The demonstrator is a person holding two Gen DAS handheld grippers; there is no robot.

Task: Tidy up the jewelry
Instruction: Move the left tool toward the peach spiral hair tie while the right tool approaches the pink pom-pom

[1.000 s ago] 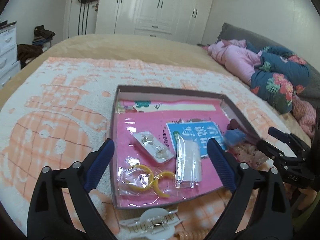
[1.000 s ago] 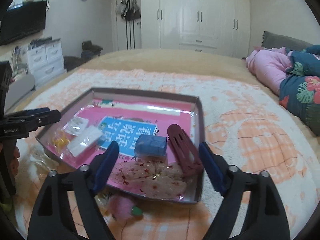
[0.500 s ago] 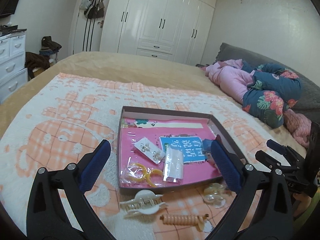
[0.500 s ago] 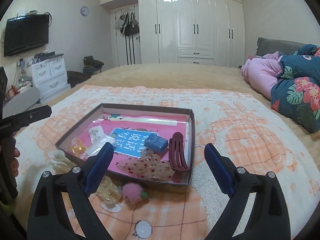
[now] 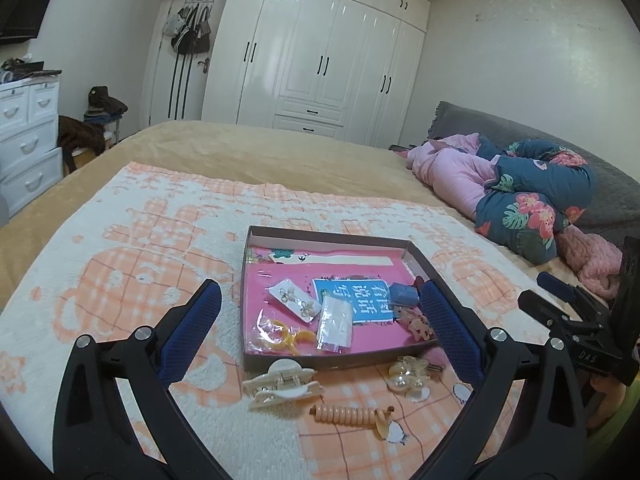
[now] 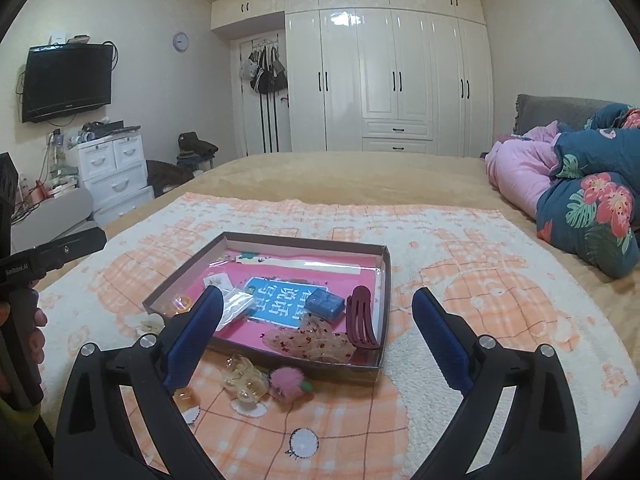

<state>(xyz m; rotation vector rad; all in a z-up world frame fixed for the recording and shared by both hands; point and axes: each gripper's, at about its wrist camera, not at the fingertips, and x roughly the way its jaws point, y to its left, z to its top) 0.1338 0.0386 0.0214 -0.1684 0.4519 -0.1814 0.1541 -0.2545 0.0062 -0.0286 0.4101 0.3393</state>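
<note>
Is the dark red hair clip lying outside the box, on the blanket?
No, the dark red hair clip lies inside the box, against its right wall, next to the small blue case.

A: Both grippers pulled back and up from the tray point(image 5: 416, 254)?
B: Yes. The left gripper point(image 5: 320, 330) and right gripper point(image 6: 318, 328) sit farther off; right jaws opening wider, empty.

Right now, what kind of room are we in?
Most likely a bedroom: a big bed with a folded quilt, and a tall white wardrobe along the far wall.
</note>
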